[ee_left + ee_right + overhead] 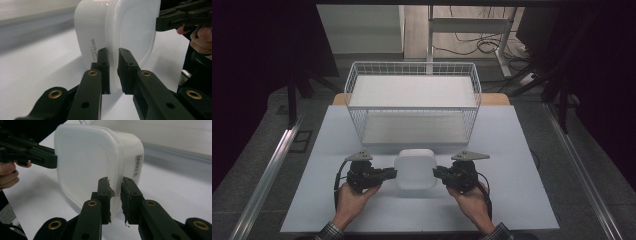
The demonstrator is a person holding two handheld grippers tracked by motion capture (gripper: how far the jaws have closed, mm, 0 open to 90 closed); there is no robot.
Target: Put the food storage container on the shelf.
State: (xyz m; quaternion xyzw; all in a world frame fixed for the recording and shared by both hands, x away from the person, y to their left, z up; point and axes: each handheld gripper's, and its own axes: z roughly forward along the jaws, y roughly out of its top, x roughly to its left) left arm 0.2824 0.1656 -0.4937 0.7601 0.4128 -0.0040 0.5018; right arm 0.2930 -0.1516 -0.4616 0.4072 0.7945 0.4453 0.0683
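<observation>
A white plastic lidded container (415, 168) sits on the pale table between my two grippers. My left gripper (391, 173) is at its left side, jaws shut on the lid's rim (113, 75). My right gripper (438, 173) holds the opposite side the same way, jaws shut on the rim (116, 195). In the left gripper view the container (120, 35) shows small printed text on its side, and the other gripper reaches in at the upper right. In the right gripper view the container (92, 157) shows a barcode label on its wall.
A white wire basket (413, 102) with an upper and a lower shelf stands just behind the container, its open front facing me. The table (512, 165) has free surface left and right of the hands. Cables and a desk frame lie on the floor beyond.
</observation>
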